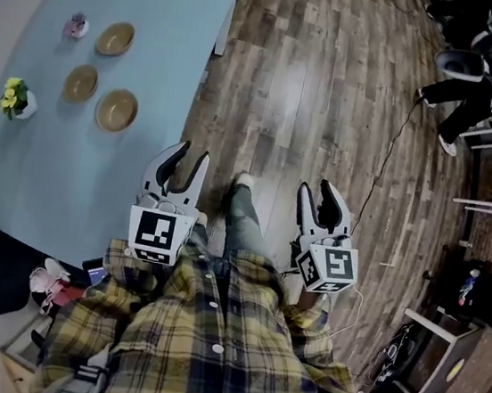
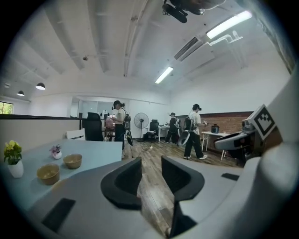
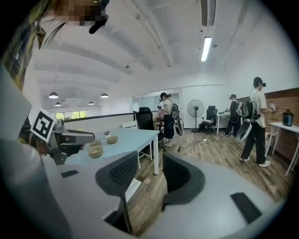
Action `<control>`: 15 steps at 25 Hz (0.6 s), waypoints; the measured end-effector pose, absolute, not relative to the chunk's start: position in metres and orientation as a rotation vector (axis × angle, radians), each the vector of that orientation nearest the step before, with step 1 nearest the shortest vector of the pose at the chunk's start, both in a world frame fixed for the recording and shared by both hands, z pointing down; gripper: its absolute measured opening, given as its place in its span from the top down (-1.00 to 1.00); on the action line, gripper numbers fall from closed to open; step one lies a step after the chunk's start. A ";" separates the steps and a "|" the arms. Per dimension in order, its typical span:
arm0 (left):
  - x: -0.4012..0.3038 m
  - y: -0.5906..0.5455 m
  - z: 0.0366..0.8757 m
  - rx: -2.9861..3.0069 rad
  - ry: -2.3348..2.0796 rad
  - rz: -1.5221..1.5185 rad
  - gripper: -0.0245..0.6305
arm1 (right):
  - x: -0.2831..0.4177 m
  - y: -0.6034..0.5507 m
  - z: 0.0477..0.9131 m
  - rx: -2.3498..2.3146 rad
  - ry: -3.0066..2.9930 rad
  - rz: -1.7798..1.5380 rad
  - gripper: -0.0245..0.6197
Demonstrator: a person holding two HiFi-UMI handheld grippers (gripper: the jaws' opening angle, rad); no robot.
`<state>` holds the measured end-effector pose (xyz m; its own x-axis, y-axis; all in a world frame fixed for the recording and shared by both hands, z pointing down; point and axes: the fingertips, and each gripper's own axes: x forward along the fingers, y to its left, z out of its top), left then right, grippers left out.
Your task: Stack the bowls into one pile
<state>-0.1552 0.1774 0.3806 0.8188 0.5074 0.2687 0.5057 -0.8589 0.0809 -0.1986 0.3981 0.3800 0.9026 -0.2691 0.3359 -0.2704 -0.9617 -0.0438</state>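
Observation:
Three brown bowls stand apart on the light blue table (image 1: 163,9): the far bowl (image 1: 114,38), the middle bowl (image 1: 80,83) and the near bowl (image 1: 116,109). Two of them show in the left gripper view, one bowl (image 2: 48,173) nearer than the other bowl (image 2: 72,160). My left gripper (image 1: 185,161) hovers over the table's near right corner, short of the bowls, open and empty (image 2: 151,175). My right gripper (image 1: 318,192) hangs over the wooden floor, right of the table, open with nothing between its jaws (image 3: 152,175). From there the bowls (image 3: 96,151) lie far off to the left.
A small pink flower pot (image 1: 76,26) and a yellow flower pot (image 1: 14,98) stand on the table by the bowls. The table's right edge (image 1: 210,70) borders wooden floor. A cable (image 1: 386,156) crosses the floor. People (image 2: 194,130), a fan (image 2: 140,122) and desks stand far back.

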 end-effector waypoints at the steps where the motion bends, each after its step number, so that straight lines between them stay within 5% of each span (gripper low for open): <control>1: -0.144 0.180 0.381 2.998 0.808 0.434 0.53 | -0.185 0.401 0.381 3.053 -0.461 0.531 0.45; 15: -0.041 0.228 0.368 3.073 0.508 0.393 0.35 | -0.047 0.445 0.370 2.958 -0.819 0.471 0.27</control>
<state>-0.0412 0.2278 0.3685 0.9162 0.3172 0.2447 0.3168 -0.9476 0.0423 -0.0468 0.4450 0.3704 0.8150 -0.4966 0.2985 -0.5075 -0.8604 -0.0458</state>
